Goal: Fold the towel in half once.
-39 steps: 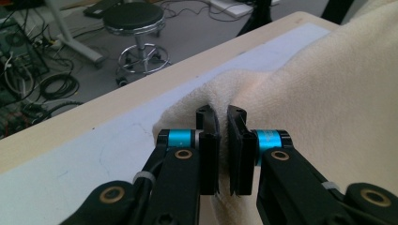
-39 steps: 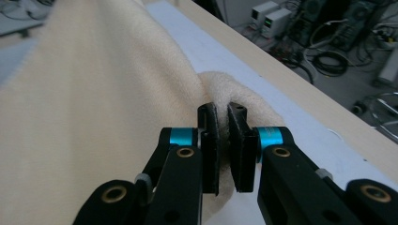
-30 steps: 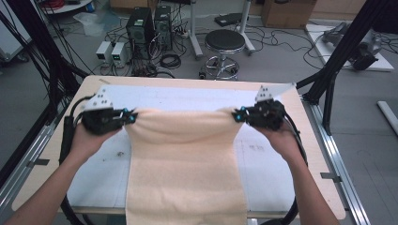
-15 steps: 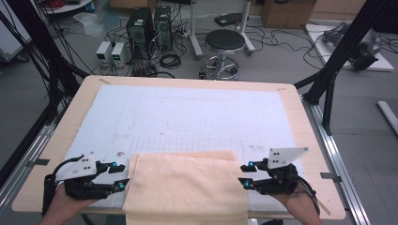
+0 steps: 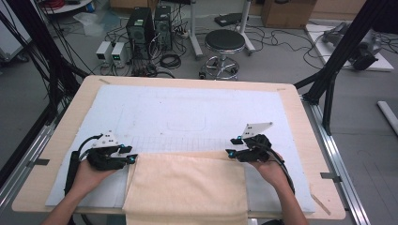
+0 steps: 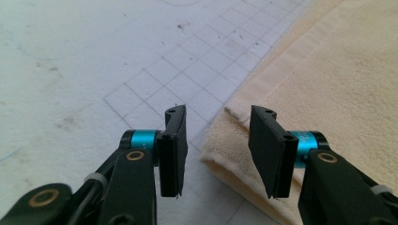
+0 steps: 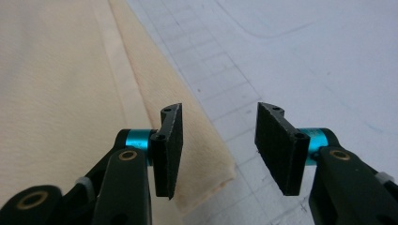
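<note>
A cream towel (image 5: pixel 187 187), folded over on itself, lies flat on the white gridded mat (image 5: pixel 187 112) that covers the wooden tabletop (image 5: pixel 300 122). The towel sits at the near side of the mat, its folded far edge running across the mat's printed grid and its near end hanging over the tabletop's front edge.

The left gripper (image 5: pixel 130 157) rests low at the towel's far left corner, held in the person's left hand (image 5: pixel 91 171). In the left gripper view its fingers (image 6: pixel 172 150) stand spread apart, with the towel's corner (image 6: pixel 220 136) lying on the mat between and just below them; neither pad presses on the cloth. They stand narrower than they did half a second ago.

The right gripper (image 5: pixel 229 152) sits at the towel's far right corner, held in the right hand (image 5: pixel 270 168). In the right gripper view its fingers (image 7: pixel 169 150) are likewise spread and have just been opening, and the towel's right corner (image 7: pixel 206 159) lies flat beneath the gap, partly under one finger, free of any pinch. Both layers of the fold show at that corner, the hem (image 7: pixel 117 93) running along the towel's edge away from the gripper.

The two grippers are well apart, one at each end of the towel's far edge.
</note>
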`<state>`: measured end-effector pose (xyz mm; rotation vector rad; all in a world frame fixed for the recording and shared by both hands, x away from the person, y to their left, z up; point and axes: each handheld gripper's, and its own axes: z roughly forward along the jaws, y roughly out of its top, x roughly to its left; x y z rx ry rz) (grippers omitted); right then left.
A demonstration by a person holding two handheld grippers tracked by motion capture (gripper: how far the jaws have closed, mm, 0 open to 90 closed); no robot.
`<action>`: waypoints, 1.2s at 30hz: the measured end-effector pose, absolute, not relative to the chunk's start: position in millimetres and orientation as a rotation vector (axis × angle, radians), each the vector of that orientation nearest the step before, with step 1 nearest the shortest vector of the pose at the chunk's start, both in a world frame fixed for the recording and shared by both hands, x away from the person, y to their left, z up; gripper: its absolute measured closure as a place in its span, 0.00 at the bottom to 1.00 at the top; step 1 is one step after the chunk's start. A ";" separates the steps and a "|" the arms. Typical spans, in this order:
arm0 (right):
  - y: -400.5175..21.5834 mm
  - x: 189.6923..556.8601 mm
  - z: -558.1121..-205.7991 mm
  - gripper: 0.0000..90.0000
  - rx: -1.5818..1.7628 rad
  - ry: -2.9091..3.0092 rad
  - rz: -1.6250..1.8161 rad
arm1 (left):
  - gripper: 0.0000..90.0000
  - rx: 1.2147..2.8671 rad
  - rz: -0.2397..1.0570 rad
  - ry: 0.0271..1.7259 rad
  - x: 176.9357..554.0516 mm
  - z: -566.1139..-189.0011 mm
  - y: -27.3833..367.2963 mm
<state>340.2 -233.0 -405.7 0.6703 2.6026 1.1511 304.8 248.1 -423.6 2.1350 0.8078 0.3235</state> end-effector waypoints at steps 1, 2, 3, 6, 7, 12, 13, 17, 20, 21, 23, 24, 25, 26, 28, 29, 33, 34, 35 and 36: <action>-232.7 343.3 -409.2 0.57 0.674 2.618 1.132 | 0.63 2.135 0.323 0.808 304.8 -423.6 248.1; -232.6 346.1 -412.5 0.56 0.692 2.636 1.127 | 0.63 2.154 0.304 0.812 307.0 -428.3 246.7; -232.6 348.3 -415.4 0.56 0.698 2.652 1.123 | 0.62 2.160 0.283 0.817 307.2 -430.9 246.2; -230.8 350.4 -420.8 0.55 0.709 2.702 1.095 | 0.61 2.176 0.230 0.810 306.7 -437.8 246.1; -230.3 350.9 -422.3 0.55 0.703 2.707 1.070 | 0.63 2.176 0.230 0.810 306.7 -437.8 246.1; -230.0 354.9 -431.7 0.63 0.741 2.777 1.058 | 0.81 2.168 0.190 0.804 307.1 -437.1 246.2; -229.2 354.9 -432.2 0.67 0.745 2.789 1.070 | 0.87 2.168 0.190 0.804 307.1 -437.1 246.2; -227.4 353.7 -427.2 0.93 0.695 2.816 1.085 | 0.95 2.149 0.208 0.835 313.8 -431.8 247.4; -226.1 352.6 -418.9 0.94 0.696 2.772 1.078 | 0.95 2.111 0.248 0.875 327.8 -426.6 246.4; -226.1 352.6 -418.9 0.94 0.696 2.772 1.078 | 0.95 2.111 0.248 0.875 327.8 -426.6 246.4; -227.4 356.5 -413.6 0.94 0.726 2.726 1.080 | 0.95 2.093 0.290 0.900 342.2 -421.0 243.6; -230.2 365.0 -406.7 0.94 0.770 2.678 1.098 | 0.95 2.087 0.338 0.922 360.4 -413.1 238.3; -231.4 370.2 -403.0 0.94 0.797 2.647 1.109 | 0.95 2.079 0.362 0.936 369.7 -409.0 235.2; -232.1 376.9 -399.4 0.94 0.810 2.624 1.107 | 0.95 2.071 0.387 0.946 379.8 -405.2 232.2; -232.9 392.3 -393.4 0.94 0.842 2.586 1.091 | 0.95 2.073 0.424 0.974 400.6 -396.0 227.3; -233.6 400.9 -390.8 0.94 0.860 2.576 1.089 | 0.95 2.068 0.444 0.983 410.0 -391.3 225.3; -234.3 425.7 -384.8 0.94 0.905 2.547 1.062 | 0.95 2.067 0.503 0.997 433.6 -381.4 216.3; -235.8 438.8 -382.5 0.92 0.919 2.526 1.065 | 0.94 2.092 0.507 1.010 446.0 -380.5 211.5; -235.8 438.8 -382.5 0.92 0.919 2.526 1.065 | 0.92 2.092 0.507 1.010 446.0 -380.5 211.5; -237.6 448.2 -385.1 0.79 0.920 2.485 1.060 | 0.85 2.103 0.536 1.034 451.8 -384.6 208.6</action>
